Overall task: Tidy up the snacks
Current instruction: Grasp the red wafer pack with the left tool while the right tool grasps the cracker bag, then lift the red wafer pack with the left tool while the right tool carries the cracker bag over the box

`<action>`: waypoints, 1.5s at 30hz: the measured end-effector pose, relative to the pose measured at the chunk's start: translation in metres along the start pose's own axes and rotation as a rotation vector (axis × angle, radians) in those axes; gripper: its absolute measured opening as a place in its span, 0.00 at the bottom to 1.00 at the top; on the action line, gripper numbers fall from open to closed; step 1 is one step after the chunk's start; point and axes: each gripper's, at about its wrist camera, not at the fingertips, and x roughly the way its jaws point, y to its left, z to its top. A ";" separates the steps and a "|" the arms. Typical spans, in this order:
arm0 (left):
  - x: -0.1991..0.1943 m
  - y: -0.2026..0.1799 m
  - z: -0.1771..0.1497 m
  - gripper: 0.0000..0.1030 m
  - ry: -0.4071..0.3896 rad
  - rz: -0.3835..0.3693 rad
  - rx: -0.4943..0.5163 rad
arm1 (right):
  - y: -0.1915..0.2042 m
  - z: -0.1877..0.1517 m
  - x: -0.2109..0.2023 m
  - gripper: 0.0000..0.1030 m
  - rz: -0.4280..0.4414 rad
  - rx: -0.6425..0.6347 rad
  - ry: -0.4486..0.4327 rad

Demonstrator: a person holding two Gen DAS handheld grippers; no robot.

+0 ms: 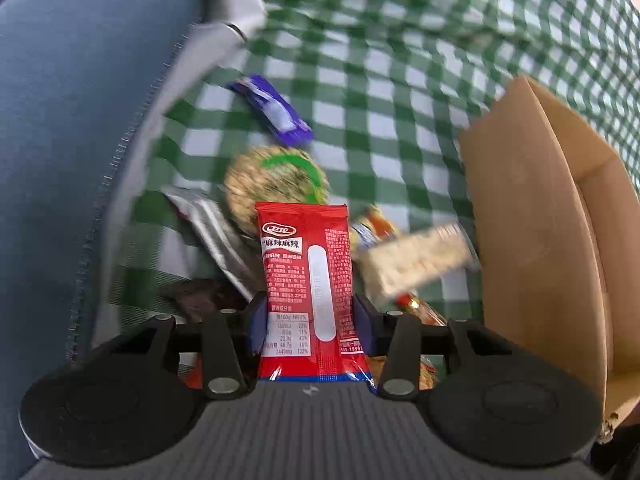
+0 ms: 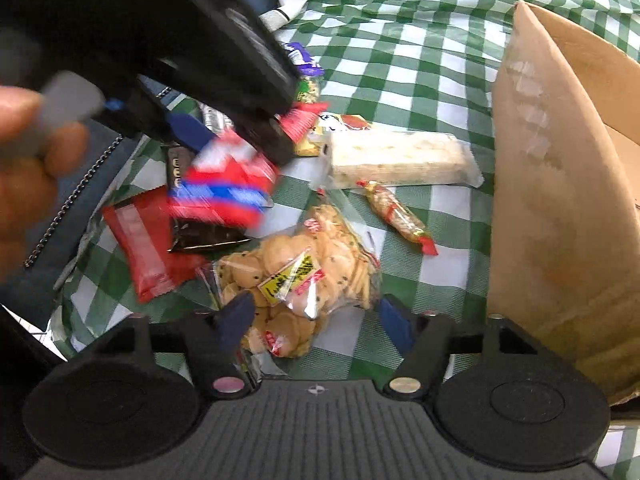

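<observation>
My left gripper [image 1: 306, 314] is shut on a red snack packet [image 1: 306, 264] and holds it above the pile of snacks. The same packet [image 2: 224, 188] shows blurred in the right wrist view, held by the left gripper [image 2: 240, 148]. My right gripper [image 2: 316, 320] is open and empty, its fingers on either side of a clear bag of round crackers [image 2: 304, 264]. A cardboard box [image 2: 560, 184] stands open at the right; it also shows in the left wrist view [image 1: 532, 216].
On the green checked cloth [image 2: 420, 60] lie a white nougat bar [image 2: 400, 158], a small wrapped candy [image 2: 400, 212], a red packet [image 2: 140, 240], a dark packet [image 2: 200, 236]. A purple wrapper [image 1: 272, 108], a round cracker pack [image 1: 276, 184]. The person's blue clothing [image 1: 72, 120] is at the left.
</observation>
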 end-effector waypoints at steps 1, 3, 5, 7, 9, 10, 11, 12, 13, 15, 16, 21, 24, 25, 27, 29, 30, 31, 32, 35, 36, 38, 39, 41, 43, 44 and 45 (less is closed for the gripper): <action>-0.002 0.005 0.000 0.48 -0.003 0.004 -0.017 | -0.002 -0.001 -0.001 0.56 0.009 0.002 -0.003; -0.004 0.014 0.000 0.48 -0.003 0.011 -0.045 | -0.003 -0.002 -0.002 0.47 0.004 -0.009 -0.022; -0.006 0.020 0.001 0.48 -0.006 0.018 -0.064 | -0.003 0.000 -0.004 0.38 0.002 -0.029 -0.046; -0.006 0.022 0.003 0.48 -0.011 0.022 -0.075 | -0.005 0.001 -0.009 0.29 0.011 -0.032 -0.078; -0.008 0.025 0.004 0.48 -0.015 0.020 -0.085 | -0.006 0.005 -0.015 0.00 0.006 -0.040 -0.123; -0.008 0.026 0.004 0.48 -0.018 0.017 -0.088 | -0.008 0.007 -0.020 0.01 0.005 -0.043 -0.149; -0.009 0.026 0.004 0.48 -0.020 0.012 -0.089 | -0.010 0.009 -0.024 0.01 0.009 -0.042 -0.169; -0.009 0.026 0.004 0.48 -0.021 0.008 -0.088 | -0.011 0.011 -0.029 0.01 0.017 -0.037 -0.189; -0.010 0.026 0.004 0.48 -0.021 0.007 -0.085 | -0.011 0.013 -0.032 0.01 0.022 -0.038 -0.204; -0.009 0.024 0.004 0.48 -0.018 0.017 -0.077 | -0.011 0.012 -0.035 0.01 0.014 -0.054 -0.213; -0.007 0.024 0.004 0.48 -0.012 0.025 -0.072 | -0.012 0.012 -0.032 0.01 0.011 -0.057 -0.206; -0.002 0.023 0.000 0.48 0.023 0.055 -0.056 | -0.012 0.011 -0.021 0.22 0.023 -0.004 -0.156; -0.002 0.023 0.000 0.49 0.022 0.063 -0.053 | -0.010 0.013 -0.018 0.71 0.029 0.041 -0.159; -0.002 0.023 0.000 0.49 0.023 0.067 -0.056 | -0.010 0.014 -0.017 0.72 0.026 0.058 -0.166; -0.002 0.024 0.000 0.49 0.023 0.075 -0.055 | -0.012 0.018 -0.013 0.74 0.038 0.085 -0.158; -0.001 0.024 0.000 0.49 0.026 0.083 -0.054 | -0.016 0.020 -0.006 0.80 0.038 0.120 -0.138; -0.001 0.025 -0.001 0.49 0.027 0.084 -0.054 | -0.018 0.021 0.000 0.82 0.032 0.137 -0.119; -0.001 0.025 -0.001 0.49 0.028 0.087 -0.055 | -0.019 0.022 0.005 0.82 0.028 0.150 -0.102; -0.001 0.026 -0.001 0.49 0.029 0.091 -0.055 | -0.020 0.022 0.010 0.82 0.028 0.166 -0.087; 0.000 0.030 -0.002 0.49 0.036 0.100 -0.064 | -0.020 0.024 0.023 0.84 0.020 0.186 -0.061; 0.000 0.031 -0.002 0.49 0.040 0.102 -0.068 | -0.018 0.025 0.026 0.84 0.009 0.183 -0.055; 0.002 0.033 -0.002 0.51 0.048 0.105 -0.072 | -0.017 0.027 0.033 0.87 -0.003 0.178 -0.043; 0.004 0.034 -0.002 0.53 0.054 0.103 -0.074 | -0.016 0.028 0.036 0.88 -0.010 0.175 -0.035; 0.007 0.034 -0.003 0.55 0.071 0.098 -0.074 | -0.013 0.031 0.038 0.89 -0.022 0.163 -0.029; 0.011 0.031 -0.003 0.56 0.090 0.099 -0.060 | -0.010 0.032 0.039 0.88 -0.030 0.144 -0.029; 0.013 0.029 -0.004 0.56 0.093 0.106 -0.050 | -0.010 0.032 0.039 0.88 -0.035 0.137 -0.027; 0.014 0.027 -0.003 0.56 0.093 0.114 -0.041 | -0.009 0.033 0.039 0.86 -0.039 0.130 -0.024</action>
